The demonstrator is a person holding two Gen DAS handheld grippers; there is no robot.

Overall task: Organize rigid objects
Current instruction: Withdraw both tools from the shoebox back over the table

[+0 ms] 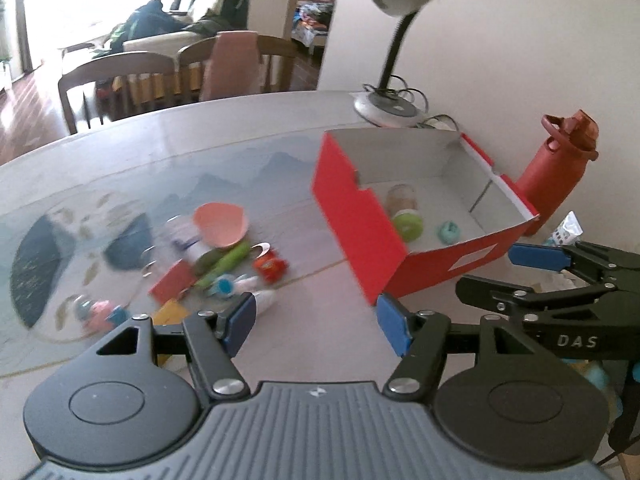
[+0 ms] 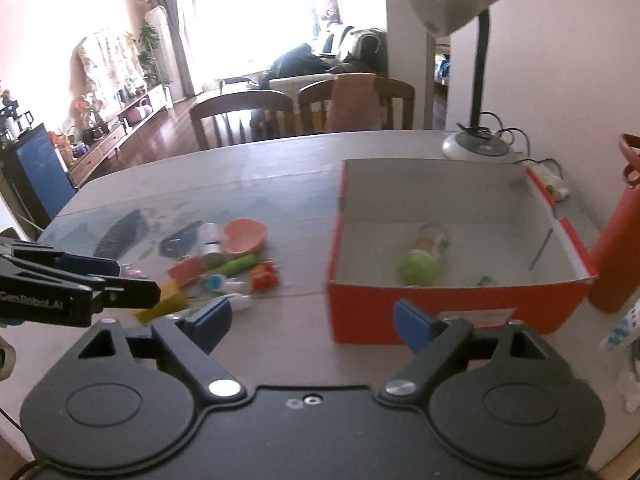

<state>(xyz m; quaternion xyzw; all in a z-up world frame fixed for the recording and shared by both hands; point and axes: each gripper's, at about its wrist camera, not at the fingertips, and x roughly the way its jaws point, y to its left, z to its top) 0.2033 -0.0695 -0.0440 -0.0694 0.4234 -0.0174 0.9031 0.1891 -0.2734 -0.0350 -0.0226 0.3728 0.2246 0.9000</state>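
Small hard objects are sitting in two groups, and most are waiting outside the red box [image 2: 456,312]. Inside it, beyond and to the right of the right gripper [image 2: 312,320], a bottle with a green cap [image 2: 420,260] is lying on its side with a small teal piece [image 1: 449,232] near it. These look like the only things sorted so far.

The pile [image 1: 224,256] is lying on the table [image 2: 248,168], ahead and to the left of the left gripper [image 1: 316,320]. It is holding a pink bowl [image 1: 220,224], a green tube [image 1: 226,264], a red packet [image 1: 270,266], a yellow block [image 2: 160,300] and several blurred pieces I cannot name.

Both grippers are hanging above the table with jaws apart and nothing between them; the right pair is standing wider. By my reading, the job is only beginning, since nearly the whole pile is waiting to go in. A red flask [image 1: 556,168] and a desk lamp [image 2: 476,80] are standing beyond the box.
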